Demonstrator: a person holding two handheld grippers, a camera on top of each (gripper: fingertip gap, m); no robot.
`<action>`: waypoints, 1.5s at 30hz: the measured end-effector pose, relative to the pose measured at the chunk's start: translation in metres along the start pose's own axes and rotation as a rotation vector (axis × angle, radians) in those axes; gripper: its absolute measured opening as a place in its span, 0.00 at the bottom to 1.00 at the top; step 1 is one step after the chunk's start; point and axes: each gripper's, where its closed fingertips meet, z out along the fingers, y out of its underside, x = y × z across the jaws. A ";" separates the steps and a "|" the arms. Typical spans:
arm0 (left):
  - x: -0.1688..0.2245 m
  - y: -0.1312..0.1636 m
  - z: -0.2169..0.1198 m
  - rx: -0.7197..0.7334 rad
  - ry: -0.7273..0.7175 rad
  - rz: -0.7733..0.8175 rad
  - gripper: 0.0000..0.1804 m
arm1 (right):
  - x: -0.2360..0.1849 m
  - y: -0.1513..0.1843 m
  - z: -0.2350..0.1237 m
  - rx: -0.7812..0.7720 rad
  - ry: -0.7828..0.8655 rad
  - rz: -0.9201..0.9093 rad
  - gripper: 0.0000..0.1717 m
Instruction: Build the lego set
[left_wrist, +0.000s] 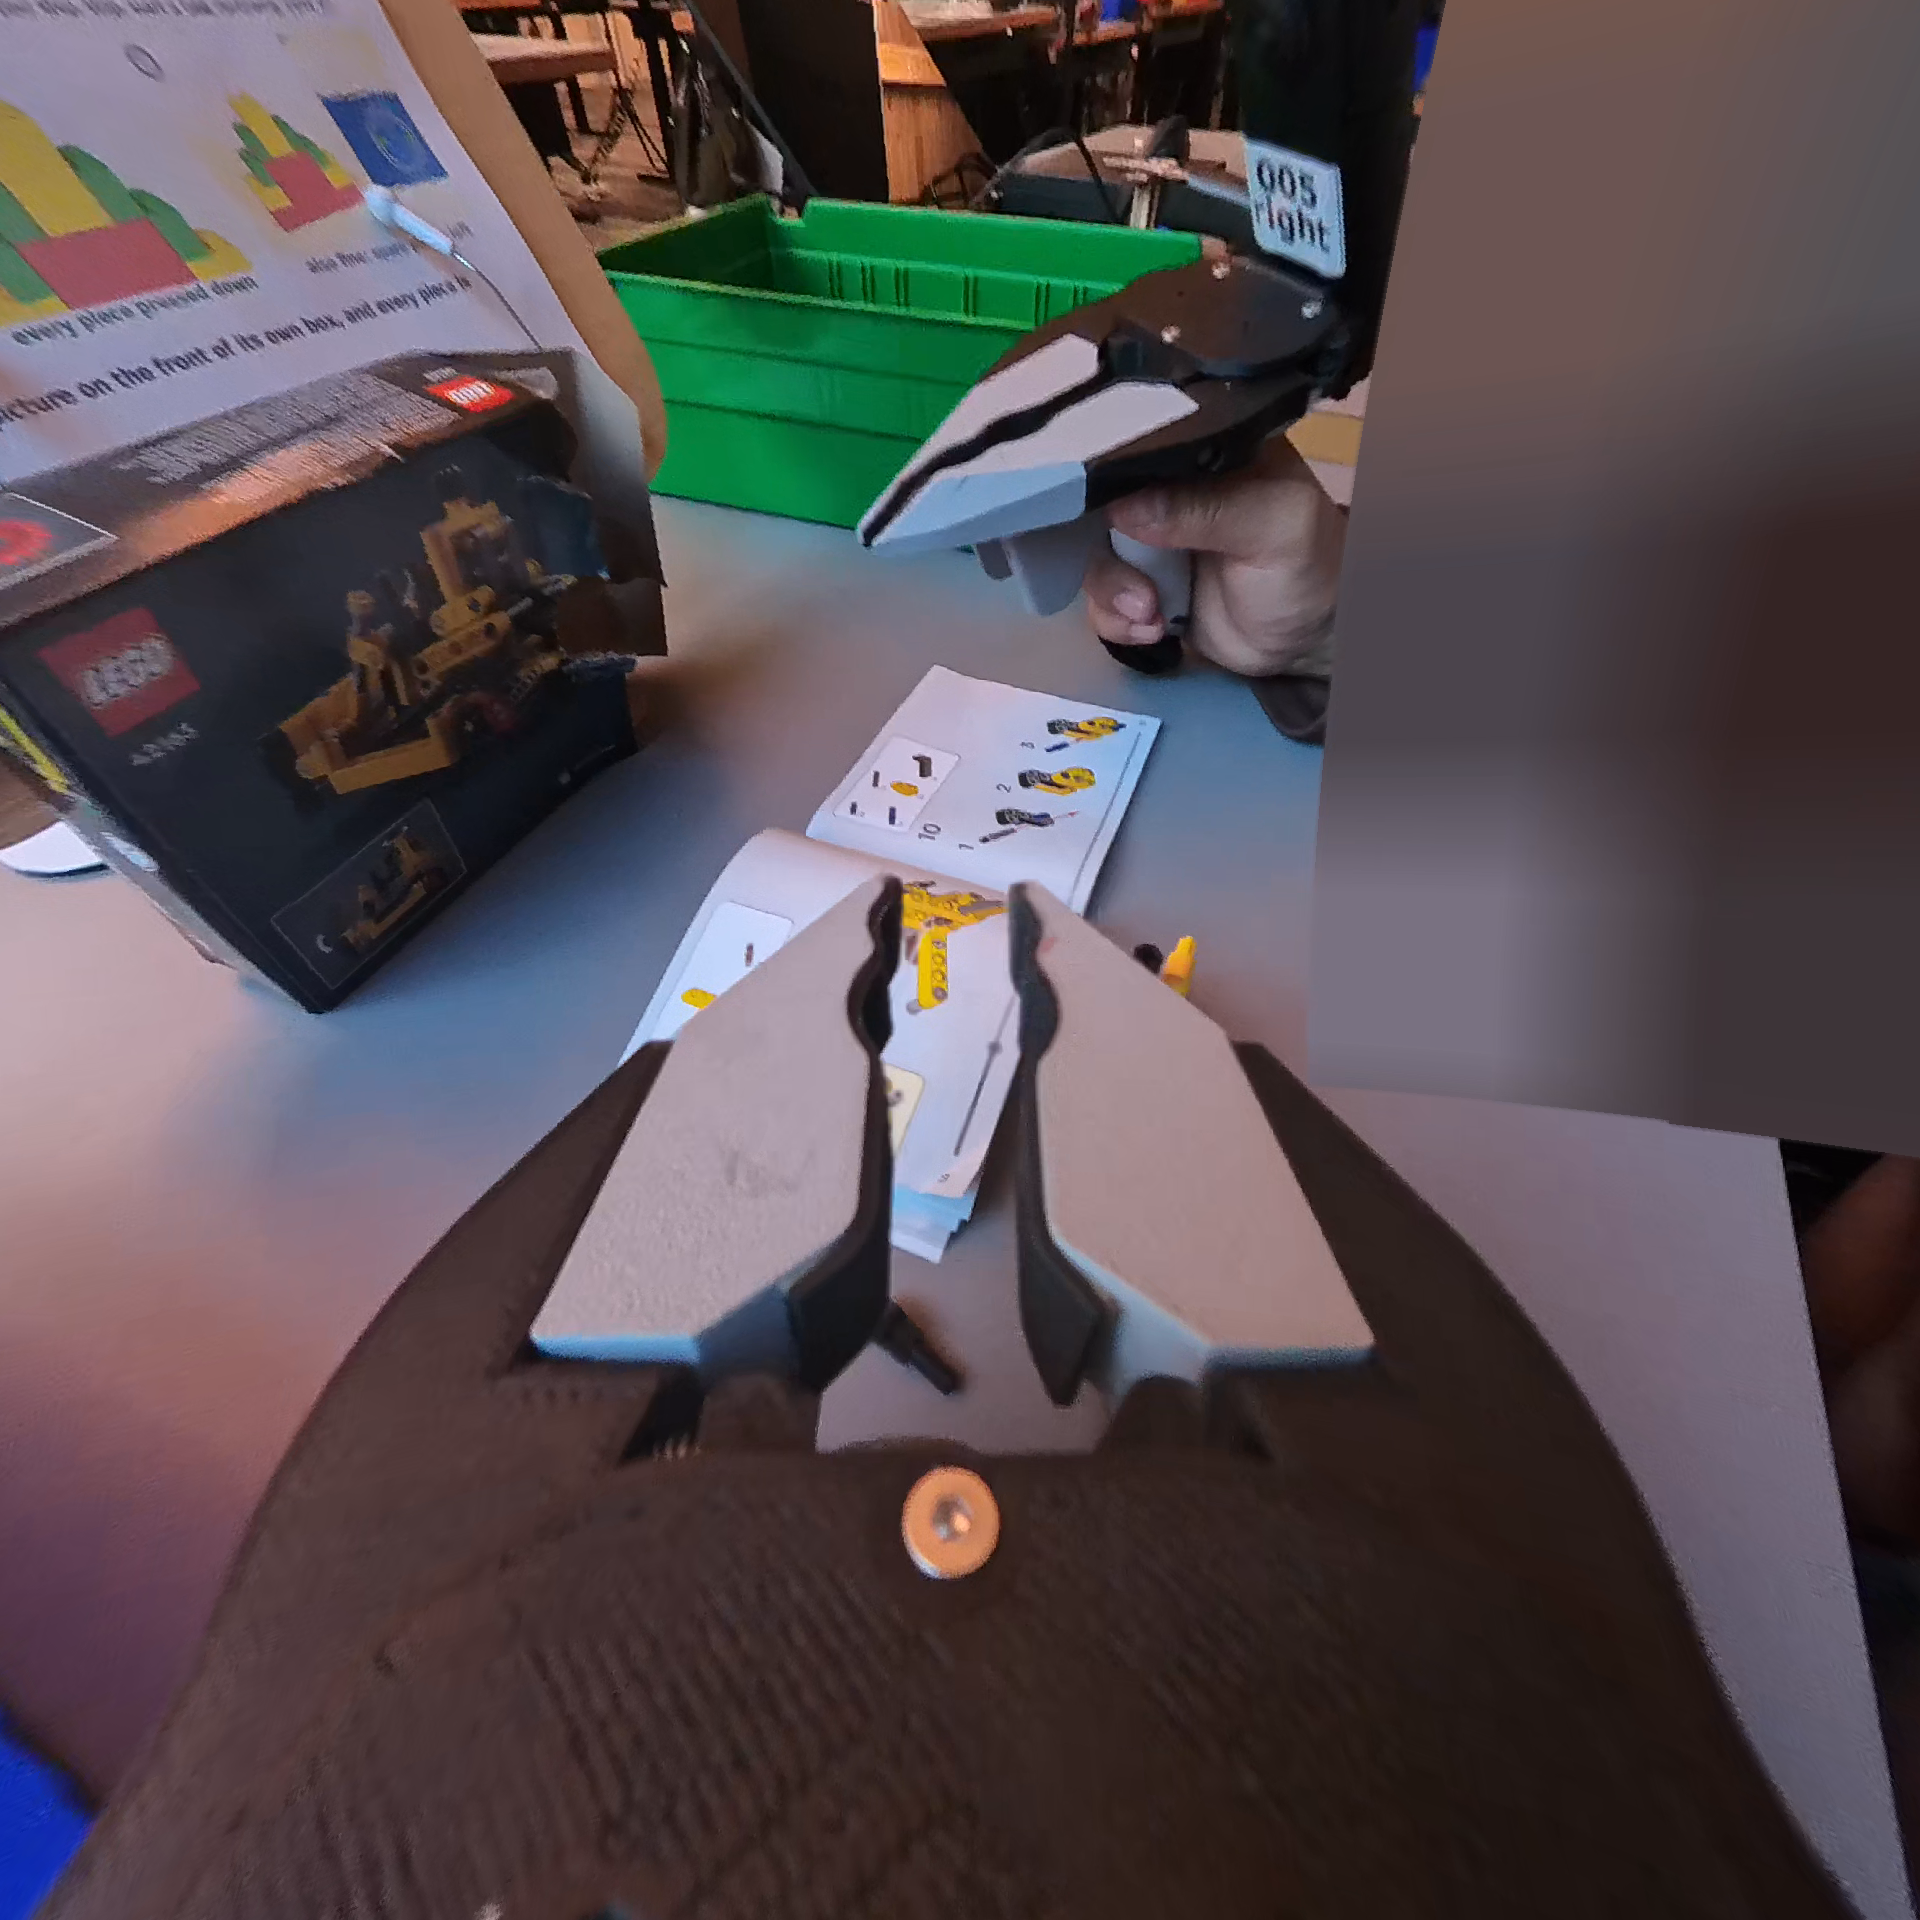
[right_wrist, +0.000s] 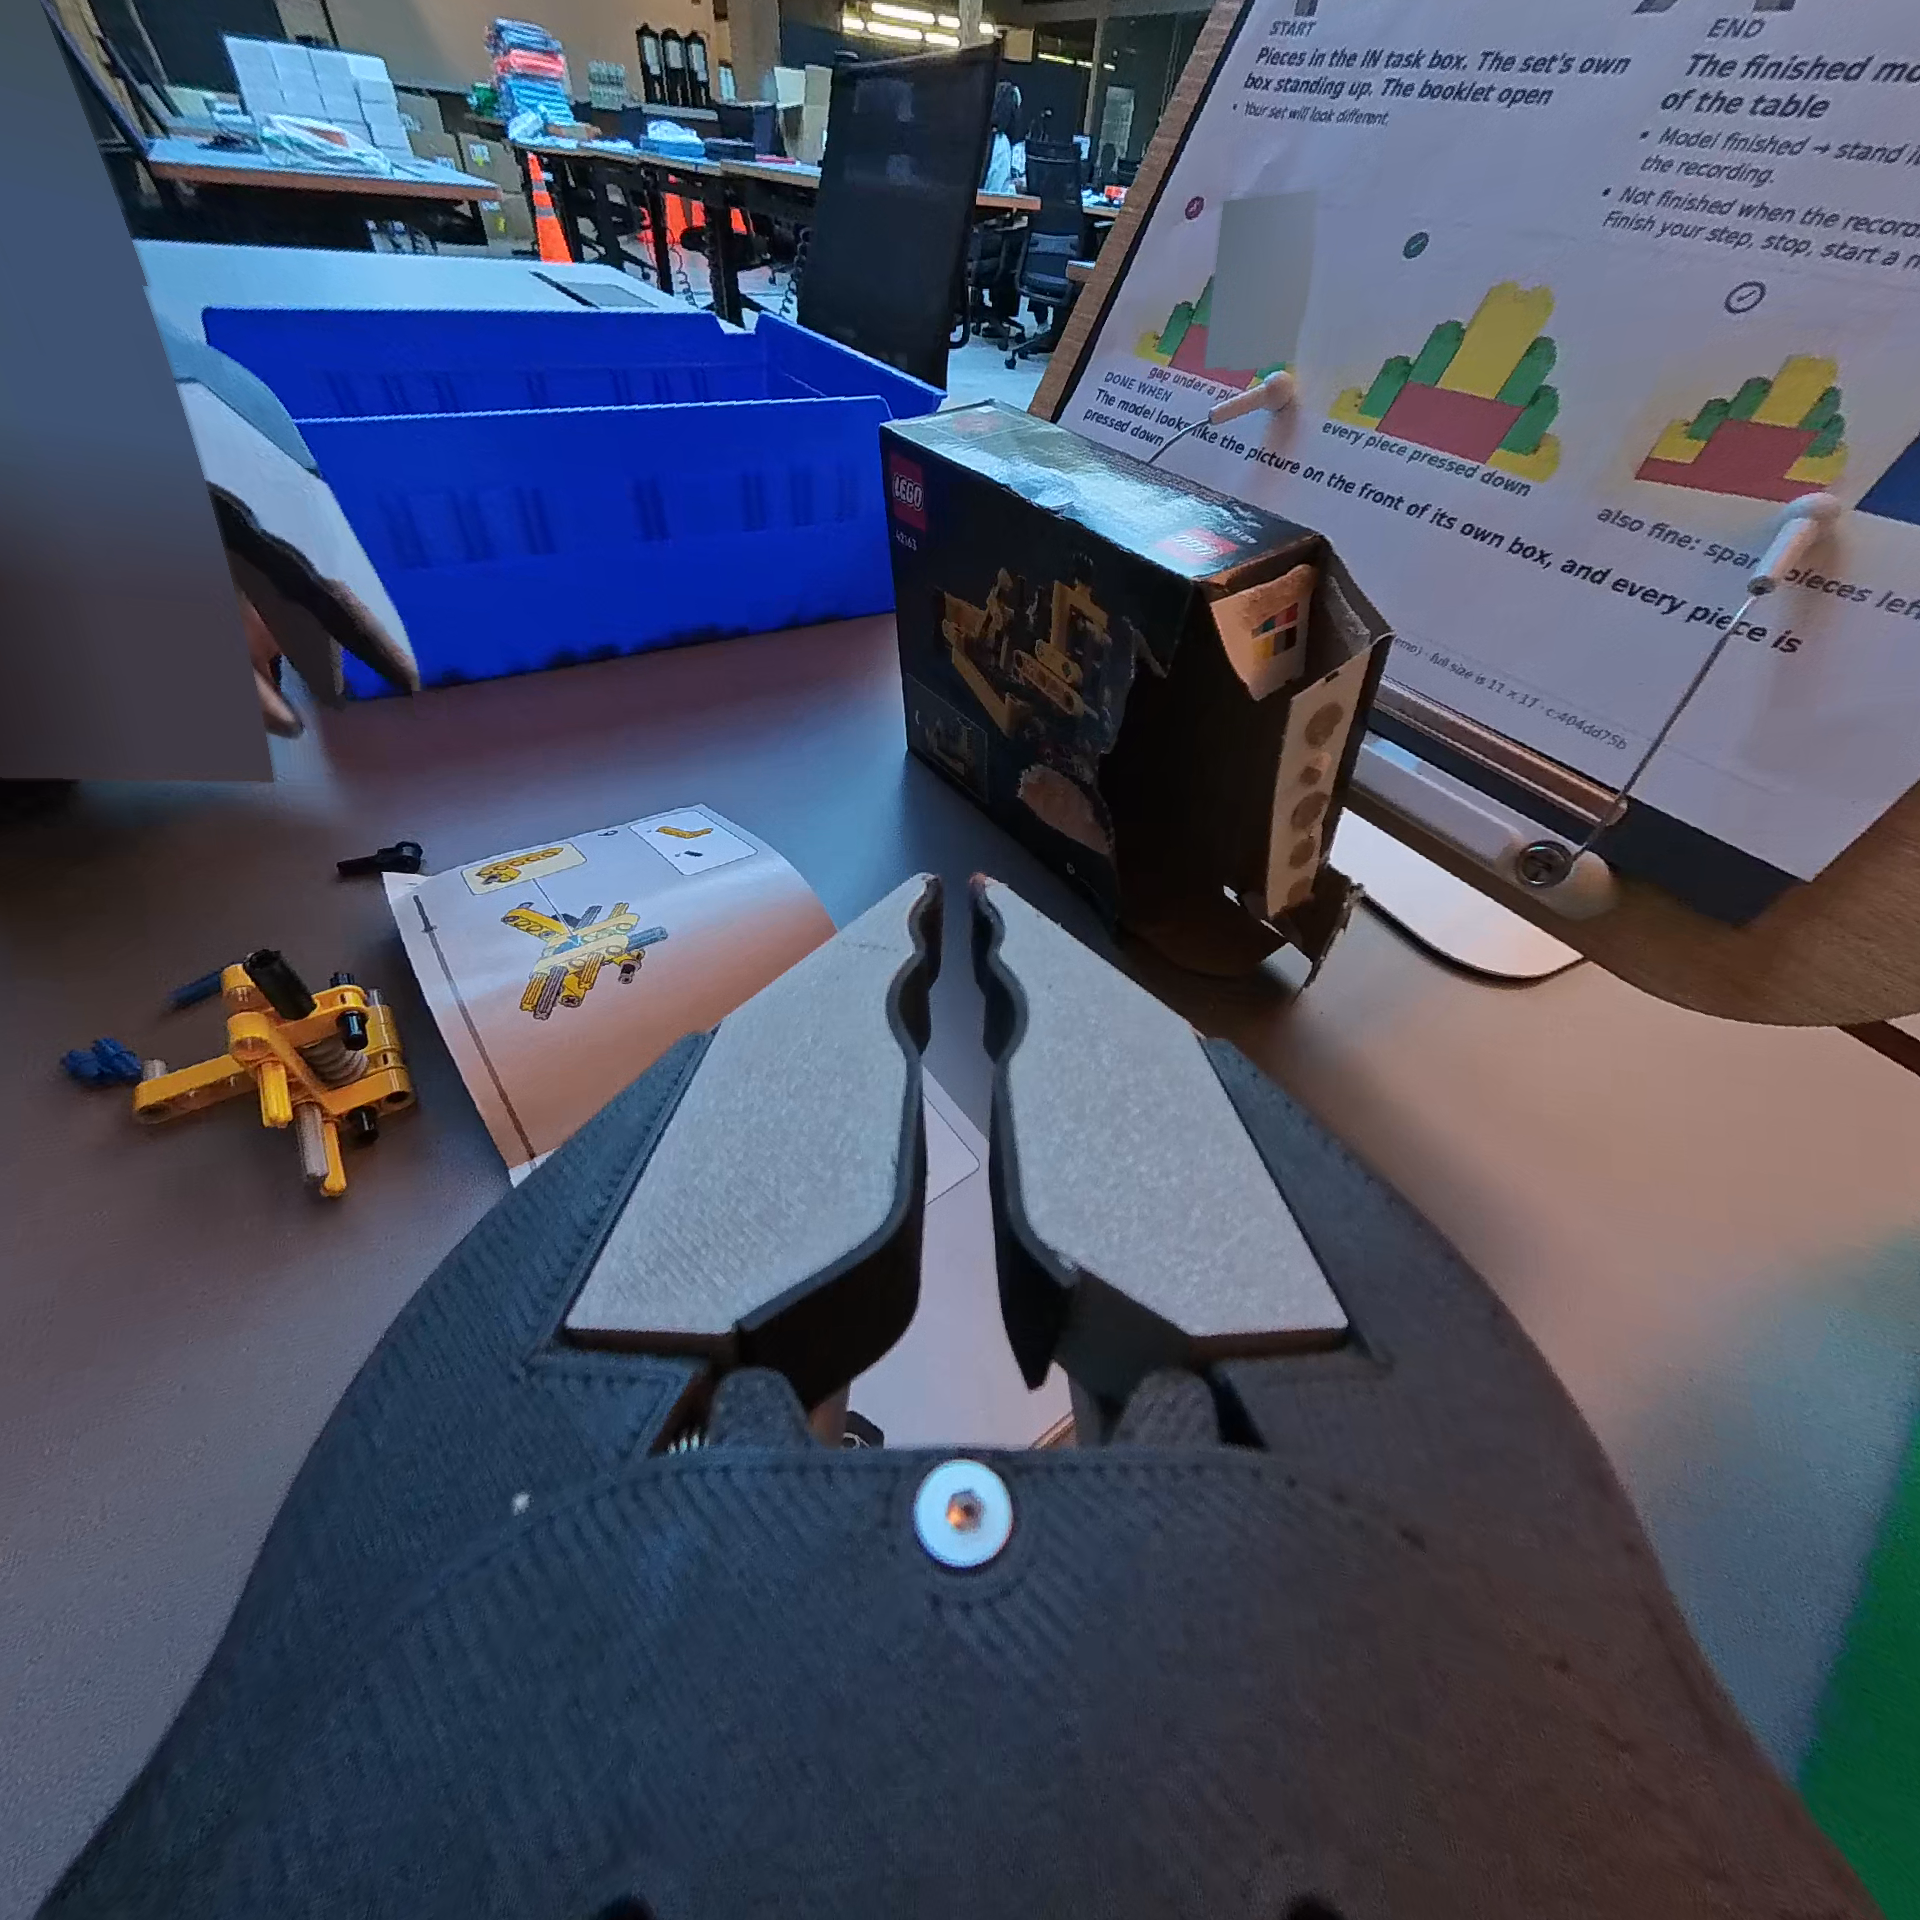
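Above the open booklet (left_wrist: 966, 790), the left gripper (left_wrist: 951, 899) is being held parted and bare — the right gripper (right_wrist: 956, 883), nearly closed, is gripping nothing.

Grey fingers (right_wrist: 790, 1132) with black wavy pads on both grippers. Blue bin (right_wrist: 582, 488); green bin (left_wrist: 831, 343). Black set box (right_wrist: 1049, 644) with red logo patch and yellow vehicle print. White booklet (left_wrist: 987, 779) with yellow diagrams. Yellow assembly (right_wrist: 281, 1070) with black pins, beside loose blue pins (right_wrist: 99, 1062). Grey table (left_wrist: 468, 1091).
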 end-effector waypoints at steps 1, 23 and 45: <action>-0.002 -0.003 -0.002 0.018 -0.010 -0.004 0.08 | 0.000 0.000 0.000 0.000 0.000 0.001 0.01; -0.019 -0.019 -0.013 0.105 -0.098 -0.043 0.00 | -0.001 0.000 0.000 -0.001 -0.004 -0.002 0.01; -0.009 -0.013 -0.011 0.075 -0.013 -0.064 0.05 | -0.001 0.000 0.000 -0.001 -0.006 -0.001 0.01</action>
